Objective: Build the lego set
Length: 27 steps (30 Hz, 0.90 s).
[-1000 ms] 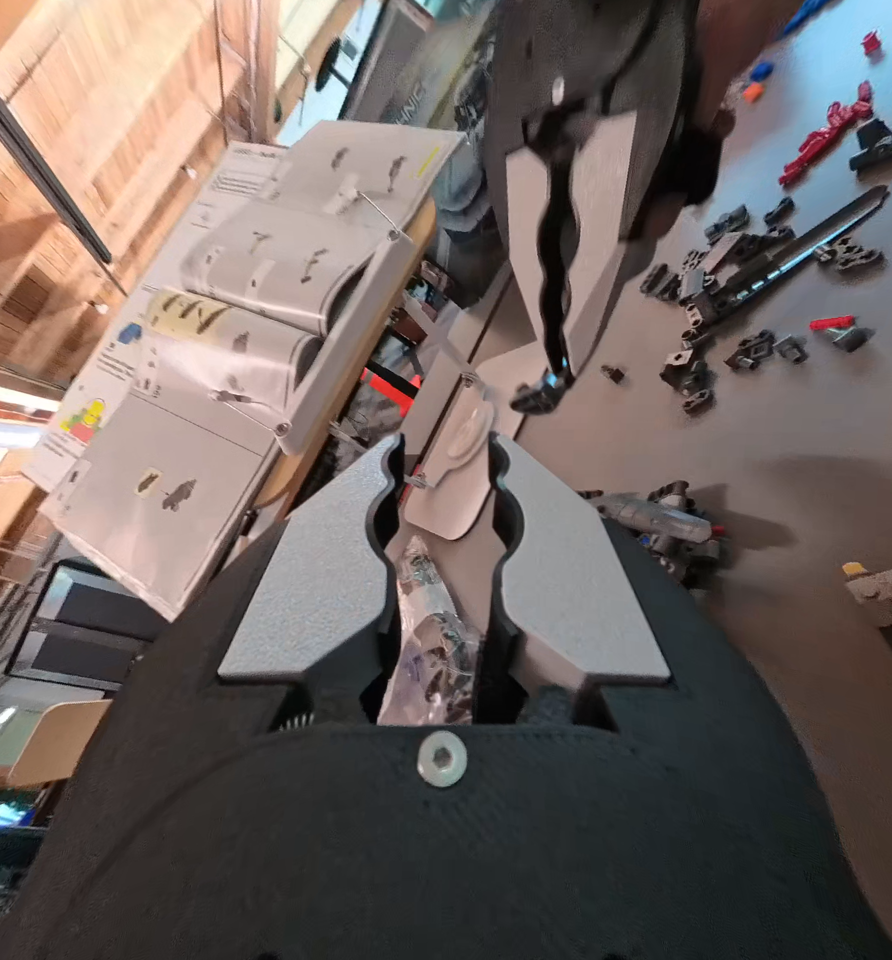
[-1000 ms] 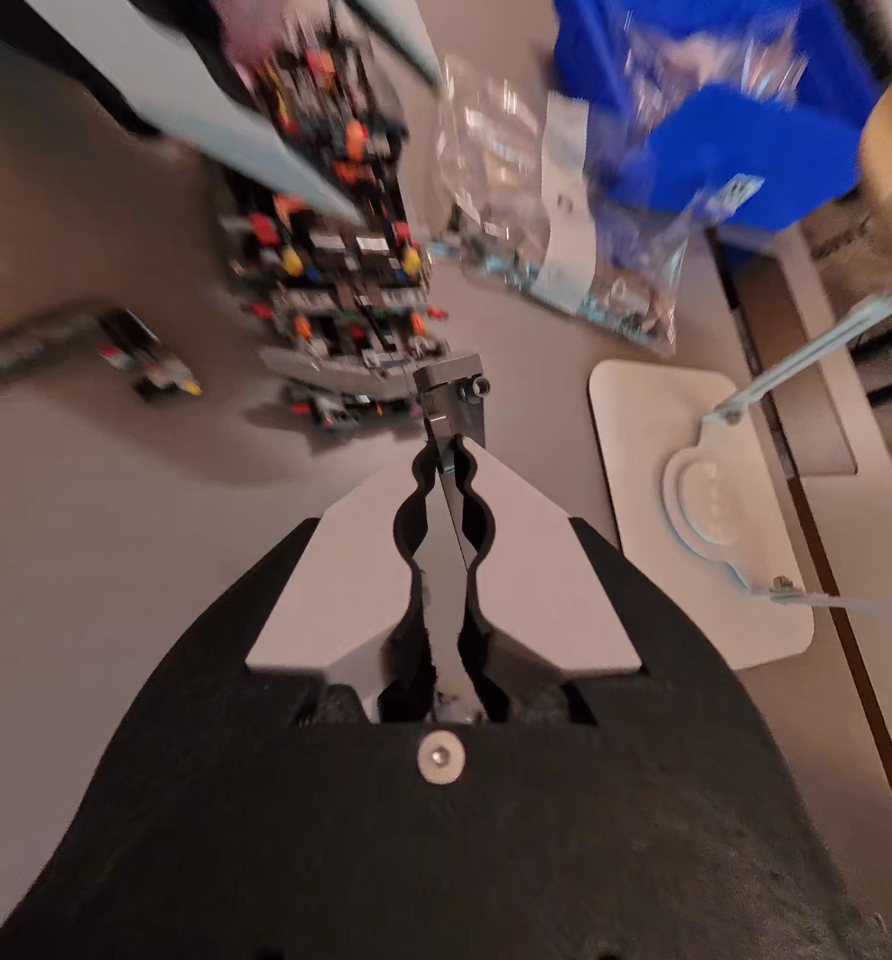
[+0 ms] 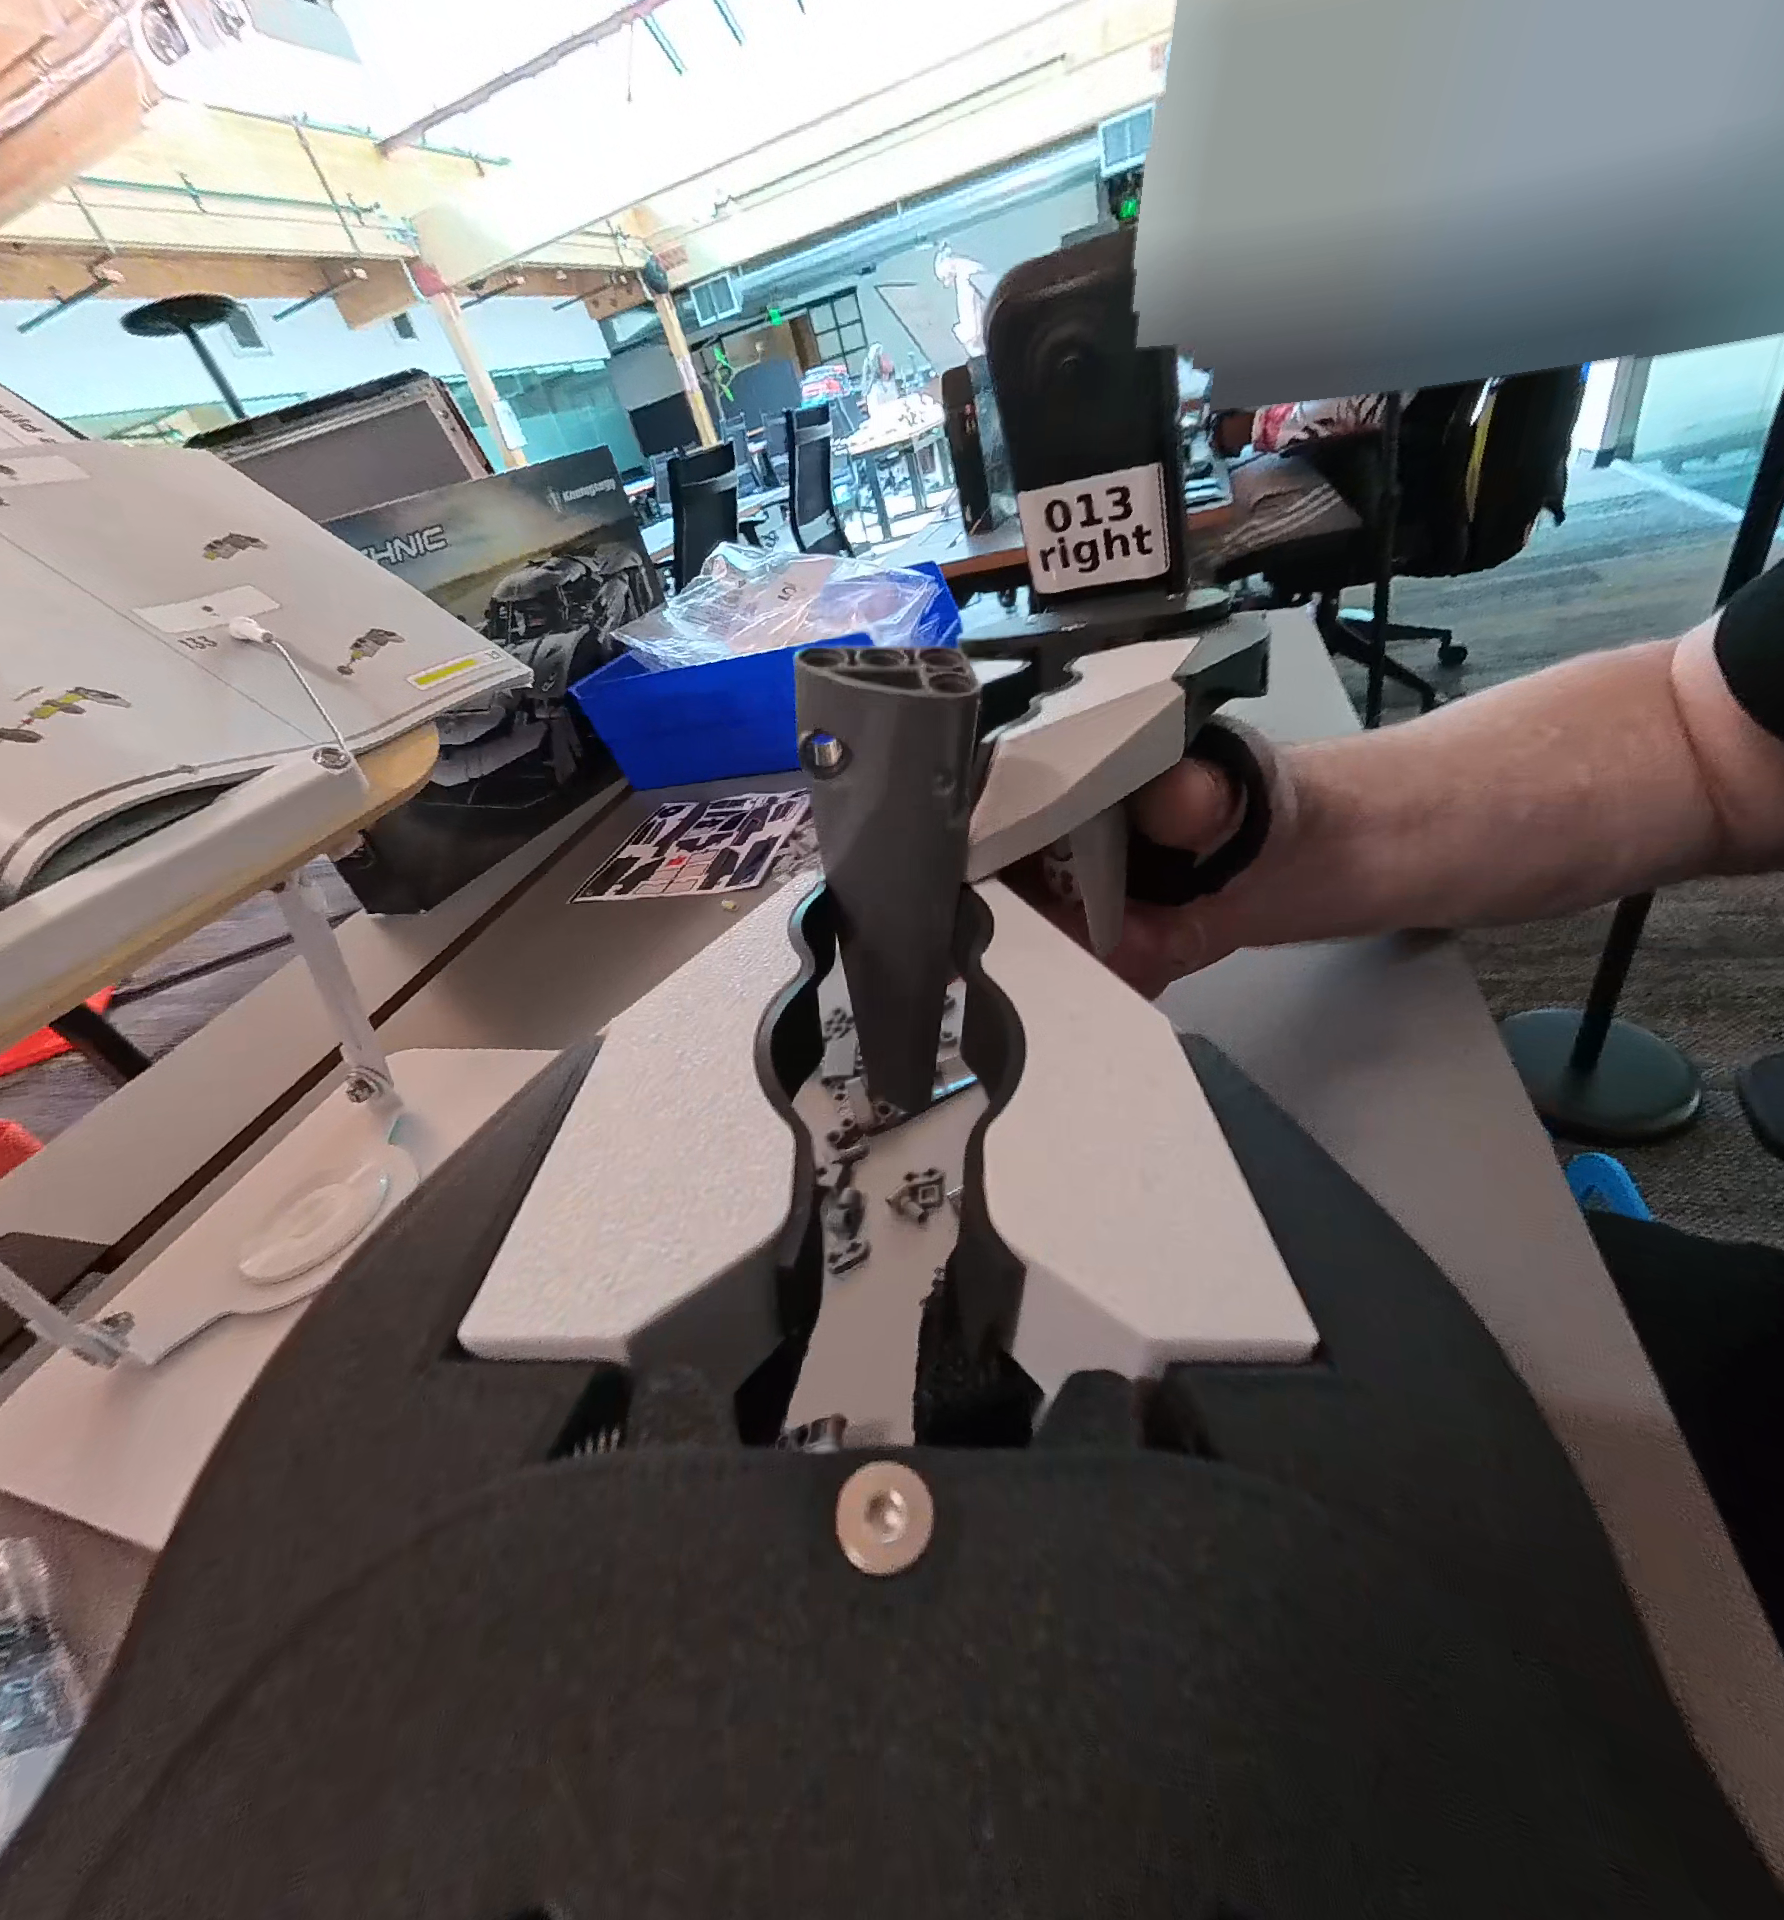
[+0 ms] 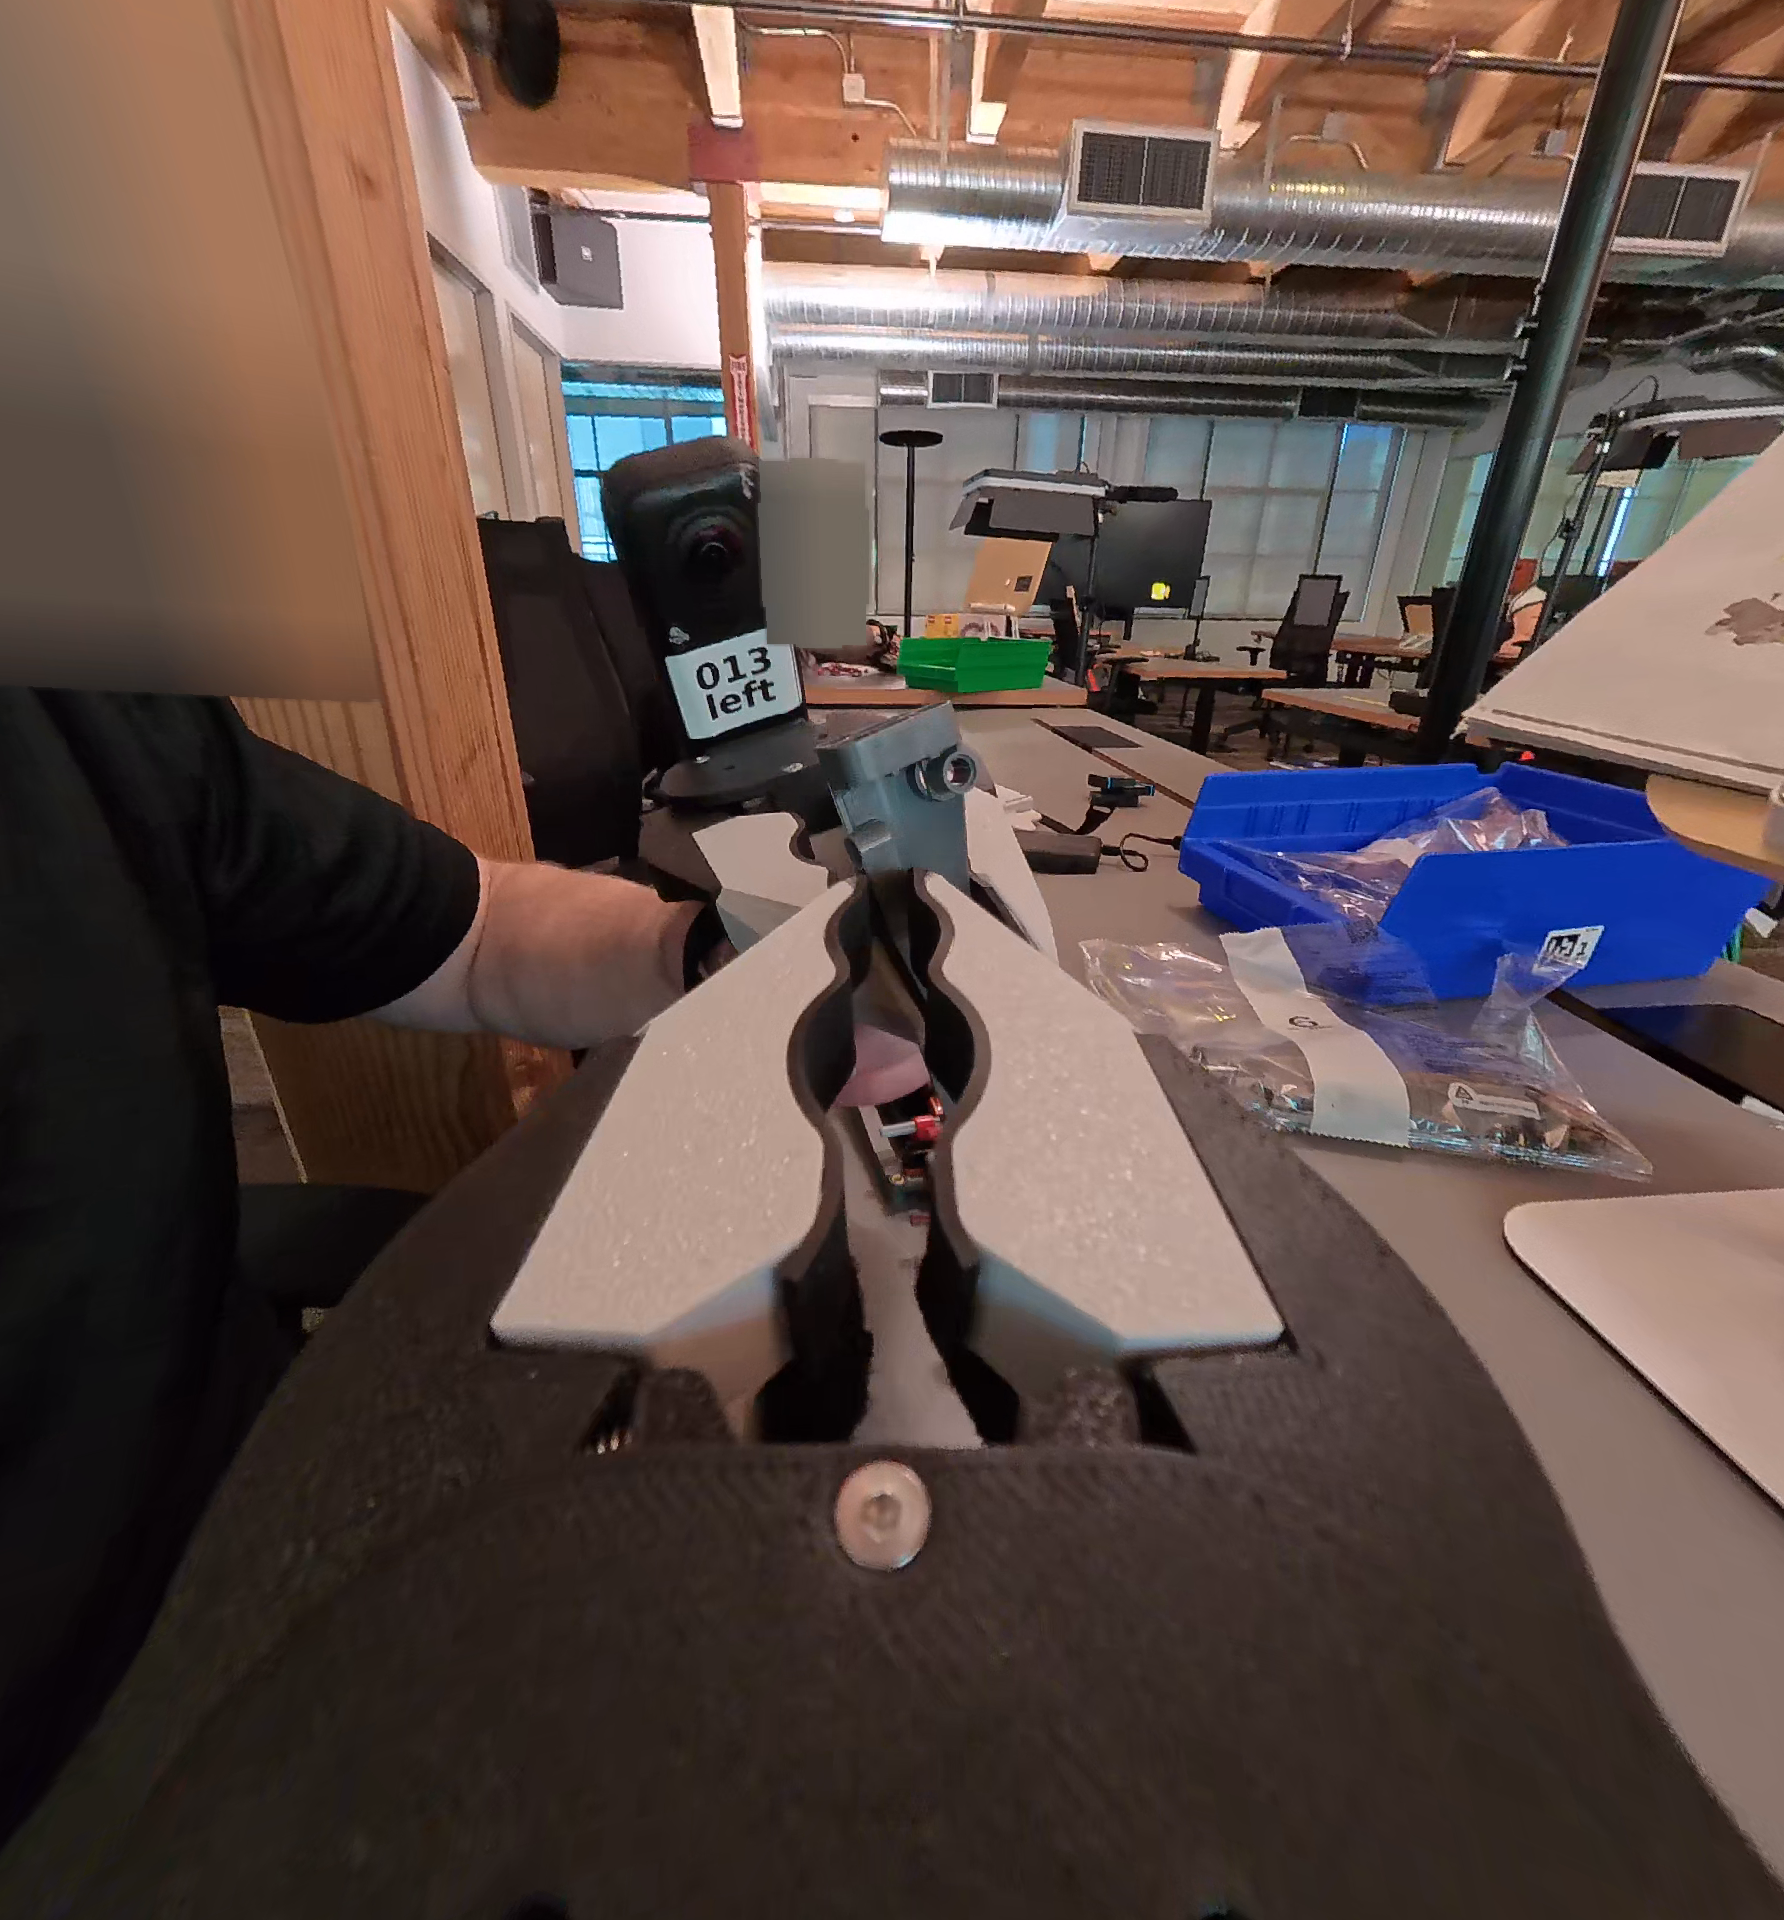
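Observation:
A grey tapered plastic panel piece [image 3: 888,810] with round holes at its top stands upright in the air. My left gripper [image 3: 893,920] is shut on its narrow lower part, with a finger pressing on each side. My right gripper [image 3: 981,738] reaches in from the right and pinches the piece's upper right edge. In the right wrist view my right gripper [image 4: 893,894] is shut on the thin edge of the same grey piece [image 4: 903,821]. The left gripper's fingers [image 4: 753,852] flank the piece behind it.
A blue bin [image 3: 763,717] with plastic bags stands at the back and also shows in the right wrist view [image 4: 1439,862]. An open booklet [image 3: 192,623] rests on a white stand. A sticker sheet [image 3: 701,842], bags of parts [image 4: 1366,1049] and small dark parts [image 3: 846,1174] lie on the table. Only a small space, under 4 cm, lies between the two pairs of fingers.
Both grippers rose from the table and turned to face each other. My left gripper opened wider, then closed on the grey piece that my right gripper kept holding.

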Available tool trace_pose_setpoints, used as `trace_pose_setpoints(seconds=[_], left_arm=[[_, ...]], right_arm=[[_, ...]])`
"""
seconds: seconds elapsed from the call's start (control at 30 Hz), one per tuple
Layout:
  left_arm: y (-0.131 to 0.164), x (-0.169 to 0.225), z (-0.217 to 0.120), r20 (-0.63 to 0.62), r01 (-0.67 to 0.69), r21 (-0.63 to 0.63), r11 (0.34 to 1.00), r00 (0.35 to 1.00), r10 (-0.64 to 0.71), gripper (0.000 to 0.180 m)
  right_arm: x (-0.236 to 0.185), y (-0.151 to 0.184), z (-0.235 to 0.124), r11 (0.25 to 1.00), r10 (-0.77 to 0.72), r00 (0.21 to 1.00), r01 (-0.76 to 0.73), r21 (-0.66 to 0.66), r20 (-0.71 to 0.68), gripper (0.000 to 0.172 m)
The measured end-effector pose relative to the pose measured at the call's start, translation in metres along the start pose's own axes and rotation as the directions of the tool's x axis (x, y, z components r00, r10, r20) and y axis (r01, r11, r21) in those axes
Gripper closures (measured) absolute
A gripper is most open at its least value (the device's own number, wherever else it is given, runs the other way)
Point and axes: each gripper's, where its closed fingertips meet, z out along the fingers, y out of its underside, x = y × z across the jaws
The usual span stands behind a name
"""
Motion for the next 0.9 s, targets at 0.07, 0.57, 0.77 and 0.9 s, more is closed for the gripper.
trace_pose_setpoints(seconds=[0.07,0.57,0.77,0.9], left_arm=[[0.004,-0.001,0.001,0.013,-0.018,-0.029,0.999,1.000,0.019,0.161],[0.031,-0.012,0.013,0.078,-0.167,-0.301,0.939,0.977,0.198,0.161],[0.052,-0.020,0.023,0.068,-0.171,-0.433,0.885,0.973,0.221,0.161],[0.063,-0.035,0.027,0.106,-0.205,-0.516,0.832,0.948,0.299,0.161]], right_arm=[[0.002,0.003,-0.002,1.000,-0.001,1.000,0.001,-0.013,-0.005,0.168],[0.016,0.020,-0.023,0.993,0.002,0.994,-0.015,-0.121,-0.107,0.172],[0.033,0.030,-0.041,0.983,0.023,0.978,-0.060,-0.174,-0.207,0.172],[0.043,0.039,-0.057,0.960,0.079,0.960,-0.145,-0.238,-0.267,0.139]])
